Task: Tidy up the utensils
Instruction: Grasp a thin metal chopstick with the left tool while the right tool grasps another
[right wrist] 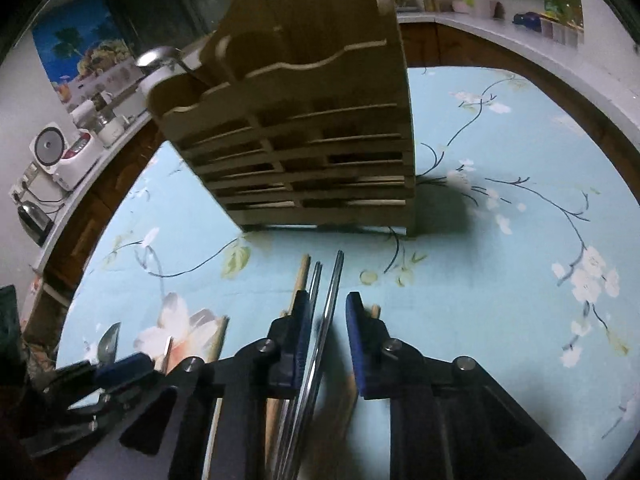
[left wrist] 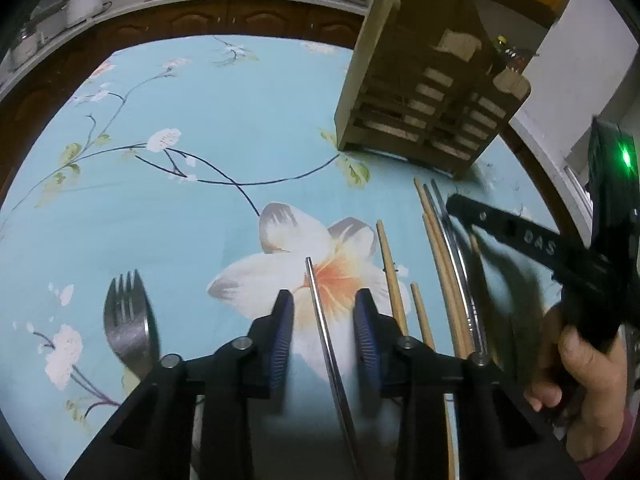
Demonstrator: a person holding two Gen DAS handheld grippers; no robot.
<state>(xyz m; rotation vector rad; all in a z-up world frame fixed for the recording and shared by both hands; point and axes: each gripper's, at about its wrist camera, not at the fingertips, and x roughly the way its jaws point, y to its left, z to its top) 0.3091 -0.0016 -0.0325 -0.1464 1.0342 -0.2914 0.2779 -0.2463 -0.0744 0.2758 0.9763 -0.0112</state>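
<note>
A wooden utensil holder (left wrist: pixel 424 104) stands at the far right of the blue floral table; it fills the upper middle of the right wrist view (right wrist: pixel 312 132). My left gripper (left wrist: pixel 324 312) is open around a thin metal chopstick (left wrist: pixel 320 312) lying on the cloth. A metal fork (left wrist: pixel 128 320) lies to its left. Wooden chopsticks (left wrist: pixel 390 272) and metal chopsticks (left wrist: pixel 452 240) lie to its right. My right gripper (right wrist: pixel 326 312) is open over metal chopsticks (right wrist: pixel 332 300), with wooden chopsticks (right wrist: pixel 300 280) beside them.
The table's dark wooden edge (left wrist: pixel 200 20) curves around the back. A counter behind holds pots and appliances (right wrist: pixel 64 152). A metal ladle (right wrist: pixel 160 56) sticks out behind the holder.
</note>
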